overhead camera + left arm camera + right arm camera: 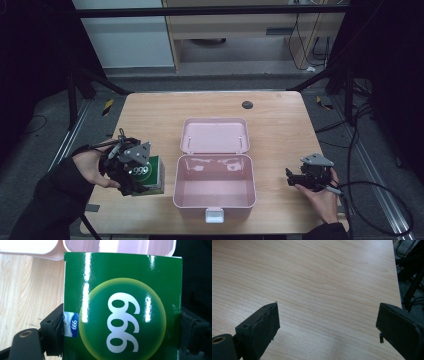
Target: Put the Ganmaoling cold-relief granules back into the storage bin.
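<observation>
Left claw (131, 170): seen at the lower left of the high view, pinched on the green carton (150, 175); in the left gripper view the black jaws are pressed against the carton's two sides low in the frame.
Green carton: held just left of the pink box (214, 187), apart from it; whether its base rests on the surface (280, 125) cannot be told. A white "999" mark is carried on its glossy face (122, 307).
Step in hand, judged: the carton is being carried toward the open box for placing inside.
Handling advice: the carton is best raised above the near left wall before being moved across, kept level, and released only once it is settled on the box floor. The grip should be kept firm, as the glossy card is judged likely to slip.
Right claw (295, 179): at the lower right of the high view, jaws spread and holding nothing; bare wood is seen between them in the right gripper view (327, 325).
Pink box: centre of the high view, apparently empty, with a white latch (214, 215) at its near edge.
Obstruction: the box's left wall is the one thing in the carton's path.
Lid (215, 135): laid open flat behind the box, clear of the path.
Dark round mark (247, 104): far on the surface, well apart.
</observation>
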